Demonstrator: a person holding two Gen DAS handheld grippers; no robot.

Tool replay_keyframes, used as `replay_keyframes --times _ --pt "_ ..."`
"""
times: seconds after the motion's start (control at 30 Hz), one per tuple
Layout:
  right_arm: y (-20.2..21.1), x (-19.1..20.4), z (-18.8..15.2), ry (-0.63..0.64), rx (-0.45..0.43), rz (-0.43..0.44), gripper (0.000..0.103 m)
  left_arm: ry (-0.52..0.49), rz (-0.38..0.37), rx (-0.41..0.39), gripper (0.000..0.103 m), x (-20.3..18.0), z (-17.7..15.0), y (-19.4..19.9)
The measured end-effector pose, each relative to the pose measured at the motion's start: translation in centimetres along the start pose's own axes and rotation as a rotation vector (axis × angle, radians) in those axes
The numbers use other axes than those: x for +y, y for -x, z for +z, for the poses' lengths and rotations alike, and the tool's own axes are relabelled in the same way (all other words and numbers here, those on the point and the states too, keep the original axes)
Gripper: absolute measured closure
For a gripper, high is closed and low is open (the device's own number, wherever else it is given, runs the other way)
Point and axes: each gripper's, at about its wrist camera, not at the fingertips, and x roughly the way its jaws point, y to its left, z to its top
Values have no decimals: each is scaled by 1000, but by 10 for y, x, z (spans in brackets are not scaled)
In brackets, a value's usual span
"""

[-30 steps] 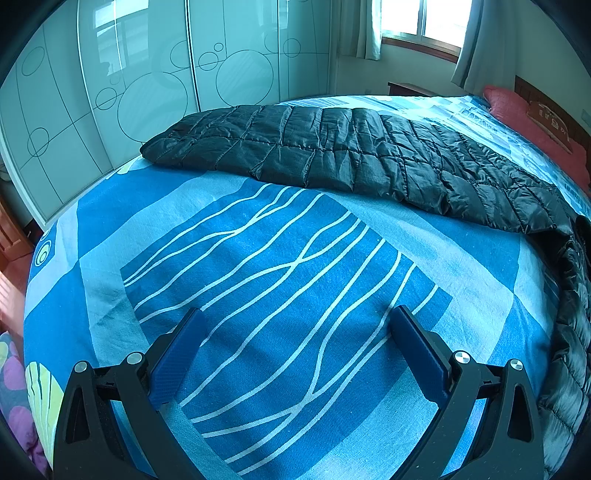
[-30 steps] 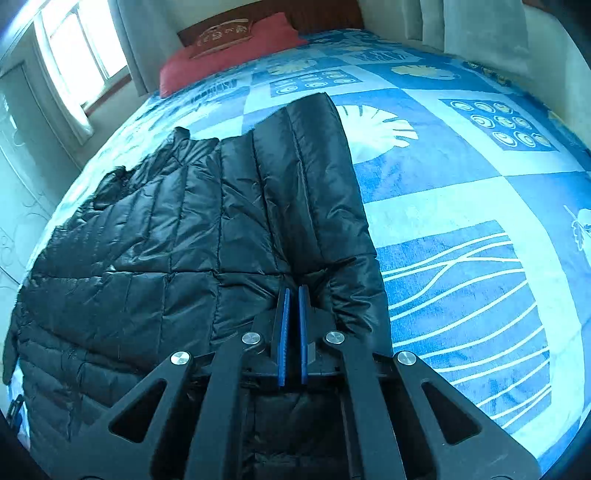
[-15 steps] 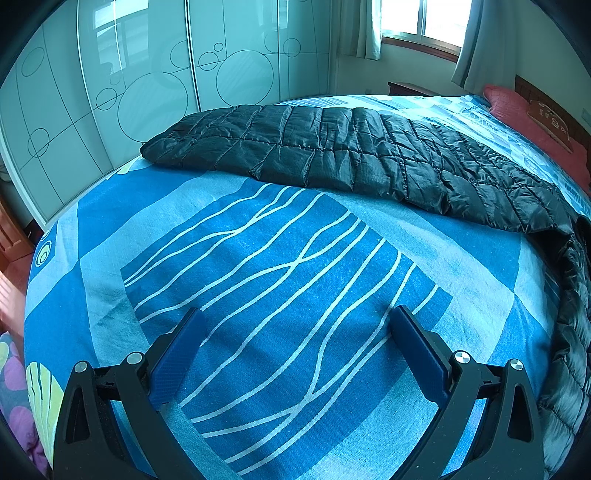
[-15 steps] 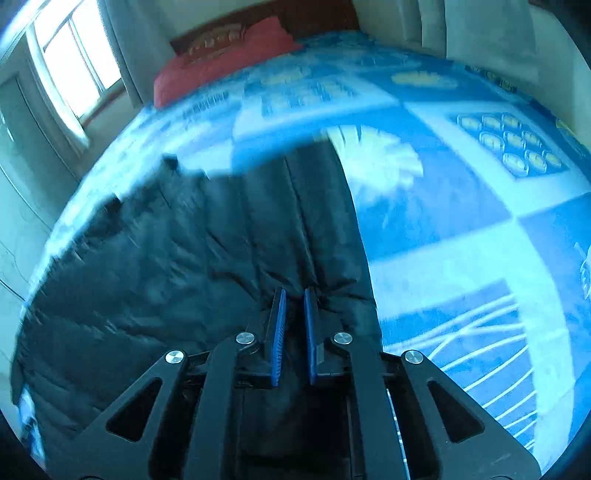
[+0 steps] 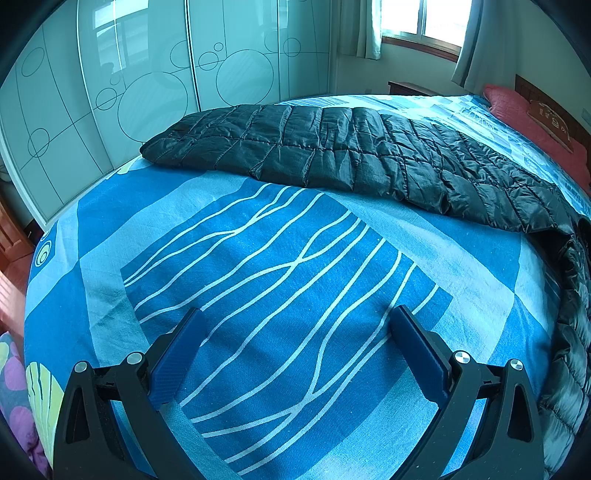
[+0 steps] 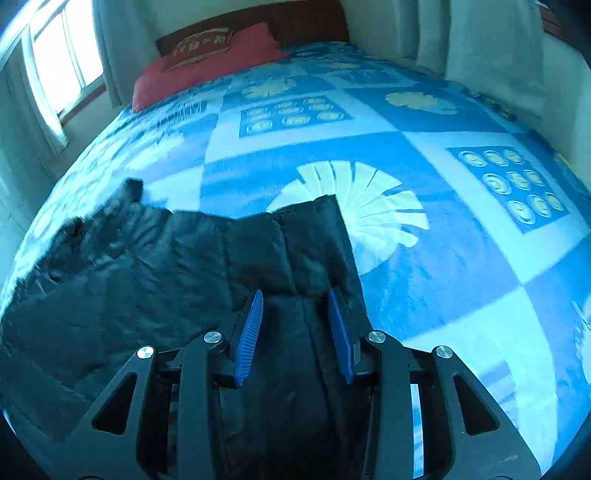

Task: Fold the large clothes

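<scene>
Two grippers are in view, each seen from its own wrist camera, over a bed (image 5: 236,236) covered in a blue patterned sheet.

Left wrist view, left to right: a wardrobe (image 5: 140,88) with glass doors marked with circles stands beyond the bed's far edge. The left gripper (image 5: 295,325) hangs over bare sheet with its jaws spread wide and nothing between them; its blue pads (image 5: 177,354) touch no garment. A black quilted jacket (image 5: 351,155) lies flat across the far part of the bed, well apart from this gripper, and runs on to the right edge of the view, where it curves down along the side. A window (image 5: 421,18) with curtains sits at upper right, and a red pillow (image 5: 528,114) lies at the far right end of the bed.

Right wrist view, left to right: the window (image 6: 62,62) is at upper left and the red pillow (image 6: 207,66) lies at the head of the bed. The jacket (image 6: 155,266) covers the lower left of the sheet. The right gripper (image 6: 295,317) is over a folded strip of the jacket; its jaws are opening, the fabric lies between them, and the pads (image 6: 251,328) stand clear of it on both sides. Bare sheet (image 6: 461,229) fills the right.
</scene>
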Motion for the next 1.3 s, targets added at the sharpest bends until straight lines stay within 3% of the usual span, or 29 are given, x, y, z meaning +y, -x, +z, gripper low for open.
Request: replay_keyframes --times 0.1,0.2,0.37,0.6,0.9,1.03,1.3 --pt "34 17 -26 19 -36 62 42 0 1 0 4 0 0 0" --pt "48 31 -56 41 -16 98 35 2 -2 0 4 0 0 0" --pt "39 49 -88 99 2 30 34 2 -3 0 4 0 0 0" --pt "23 60 -100 160 -14 -62 33 5 -6 2 4 1 0 0" --pt "24 56 -103 152 -35 -42 31 10 -33 60 4 6 12 -4" --pt "26 58 -105 159 -40 -40 29 34 -154 52 4 23 28 -8" --pt "26 61 -106 174 -45 -54 28 279 -382 -33 5 90 86 -53"
